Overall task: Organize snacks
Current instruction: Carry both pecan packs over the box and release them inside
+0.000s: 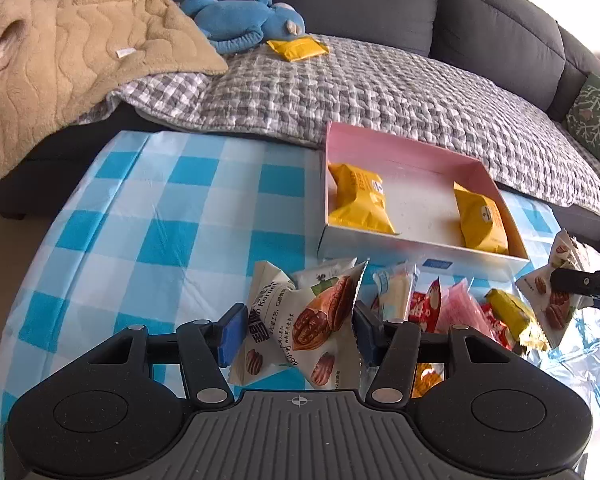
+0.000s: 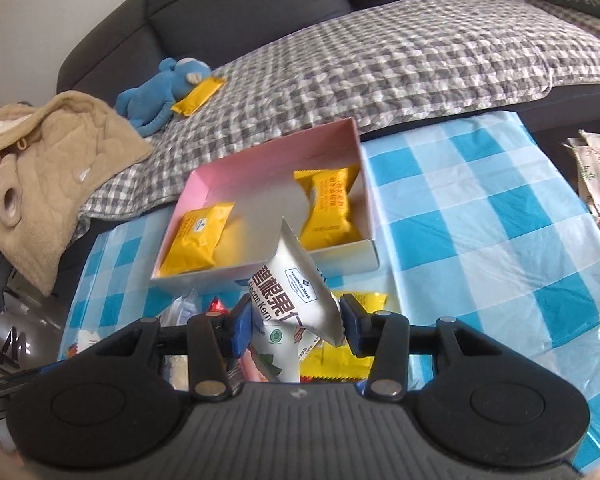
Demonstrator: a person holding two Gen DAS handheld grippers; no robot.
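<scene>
A white pecan packet (image 1: 300, 332) is clamped between the blue fingers (image 1: 232, 334) of the left gripper (image 1: 298, 334), clear of the checked worktop (image 1: 160, 220). A second pecan packet (image 2: 300, 292) is pinched between the fingers (image 2: 238, 330) of the right gripper (image 2: 292, 328). The pink box (image 1: 400, 148) is placed at the worktop's far edge, beside the sofa (image 1: 380, 88). Two yellow packets (image 1: 358, 200) are contained in it, one at each end. Loose snacks (image 1: 452, 312) are heaped on the worktop just in front of the box's near wall. A further yellow packet (image 1: 298, 49) lies on the sofa against a blue plush toy (image 1: 244, 20).
</scene>
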